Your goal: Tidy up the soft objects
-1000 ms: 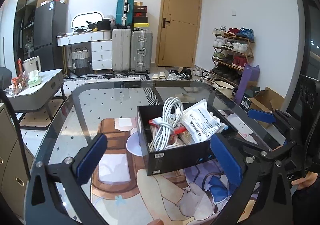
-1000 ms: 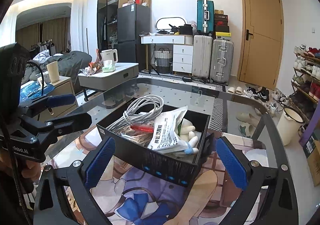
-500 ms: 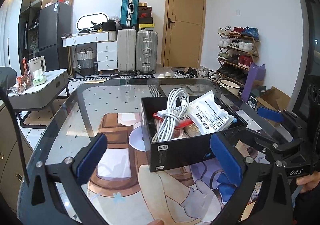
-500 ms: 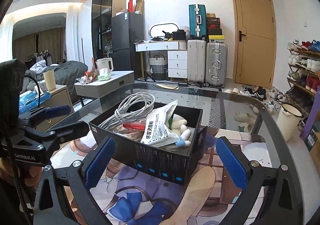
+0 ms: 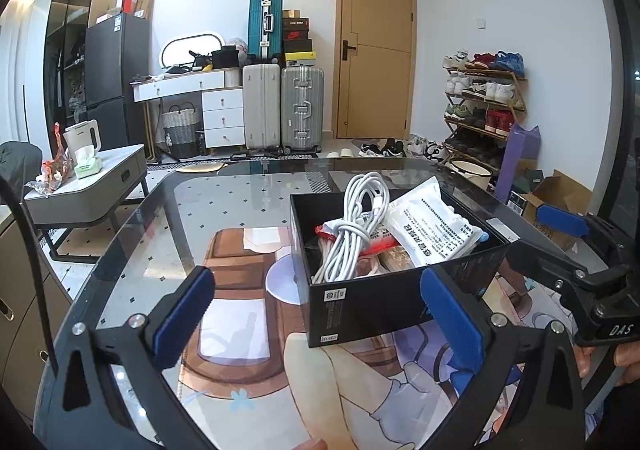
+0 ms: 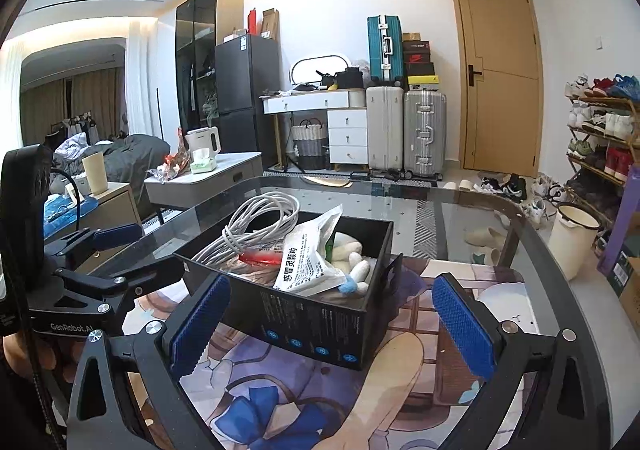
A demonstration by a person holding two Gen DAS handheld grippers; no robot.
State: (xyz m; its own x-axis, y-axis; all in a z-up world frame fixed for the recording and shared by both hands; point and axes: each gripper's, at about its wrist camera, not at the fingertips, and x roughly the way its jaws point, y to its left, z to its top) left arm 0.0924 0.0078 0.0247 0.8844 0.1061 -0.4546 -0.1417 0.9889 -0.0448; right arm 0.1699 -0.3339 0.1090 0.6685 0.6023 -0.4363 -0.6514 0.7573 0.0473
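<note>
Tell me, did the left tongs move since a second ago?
Yes. In the left wrist view the door and black box sit further right, so the left tongs swung a little leftward.

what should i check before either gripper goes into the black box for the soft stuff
1. Left gripper open and empty: ok.
2. Right gripper open and empty: ok.
3. Black box upright on the glass table: ok.
4. Top items reachable: ok; the white cable bundle and white printed pouch lie on top, rising above the rim.
5. Plush toy free to lift: not ok; the pouch lies partly over it.
6. What lies at the bottom of the box: cannot tell, it is covered.
</note>
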